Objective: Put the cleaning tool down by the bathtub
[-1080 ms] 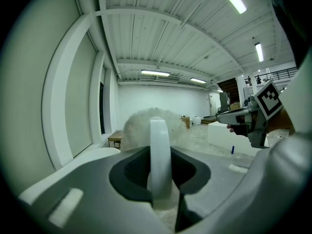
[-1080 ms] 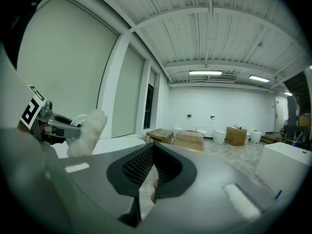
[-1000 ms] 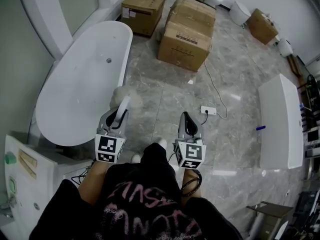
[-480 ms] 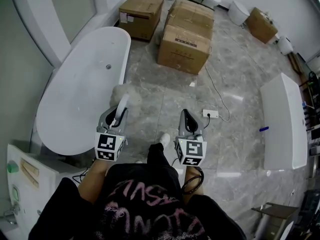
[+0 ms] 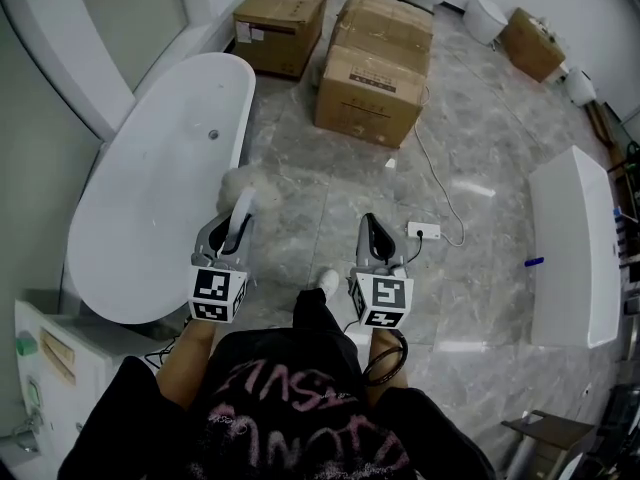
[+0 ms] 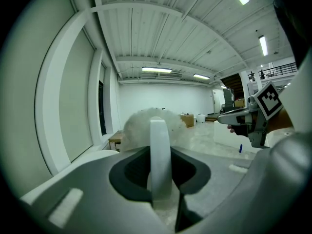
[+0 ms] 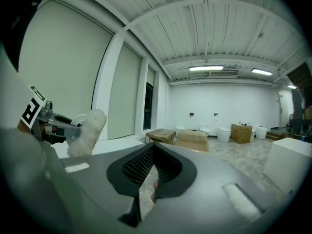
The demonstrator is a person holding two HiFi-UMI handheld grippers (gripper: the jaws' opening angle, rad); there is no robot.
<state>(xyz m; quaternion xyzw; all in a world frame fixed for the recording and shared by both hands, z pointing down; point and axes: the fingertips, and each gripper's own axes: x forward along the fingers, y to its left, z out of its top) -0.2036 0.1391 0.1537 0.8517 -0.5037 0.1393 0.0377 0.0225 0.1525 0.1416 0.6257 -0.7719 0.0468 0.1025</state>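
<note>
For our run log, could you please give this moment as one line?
left hand-held gripper: shut on fluffy cleaning tool | right hand-held gripper: shut, empty | tool beside bathtub, not yet down

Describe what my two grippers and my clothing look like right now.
Left hand-held gripper and right hand-held gripper: grey shells, dark ribbed jaw linings, each with a white cube bearing black square markers. A black cable loops below the right one. The top is black with pink lettering.

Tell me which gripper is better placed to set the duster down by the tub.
Left. The left gripper is shut on the duster handle and sits beside the tub; the right gripper is shut, empty, and farther from it.
</note>
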